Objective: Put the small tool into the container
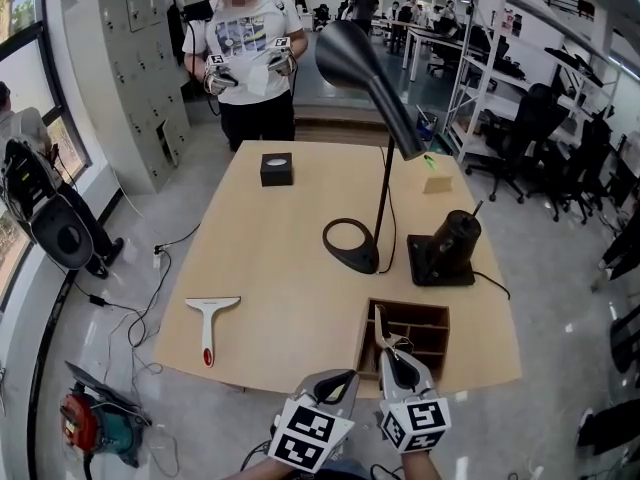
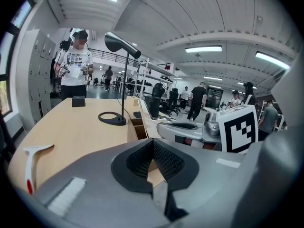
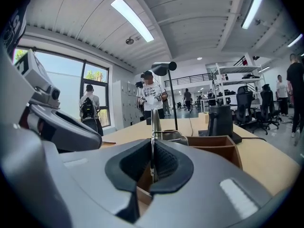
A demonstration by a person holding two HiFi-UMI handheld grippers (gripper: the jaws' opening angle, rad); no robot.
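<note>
A slim silver metal tool (image 1: 381, 334) sticks out past the tips of my right gripper (image 1: 392, 356), which is shut on it. It hangs over the near left corner of the wooden compartment container (image 1: 408, 307) at the table's near right edge. In the right gripper view the tool (image 3: 155, 122) stands upright between the closed pads of the right gripper (image 3: 152, 148), with the container (image 3: 216, 141) just beyond. My left gripper (image 1: 343, 376) hovers beside the right one at the table's near edge. Its pads meet at the tips of the left gripper (image 2: 153, 145) with nothing between them.
A black desk lamp (image 1: 372, 78) stands mid-table with its ring base (image 1: 349, 245). A black device (image 1: 445, 249) sits behind the container. A white and red squeegee (image 1: 210, 320) lies at the near left, a black box (image 1: 277, 169) at the far end. A person (image 1: 250, 53) stands beyond the table.
</note>
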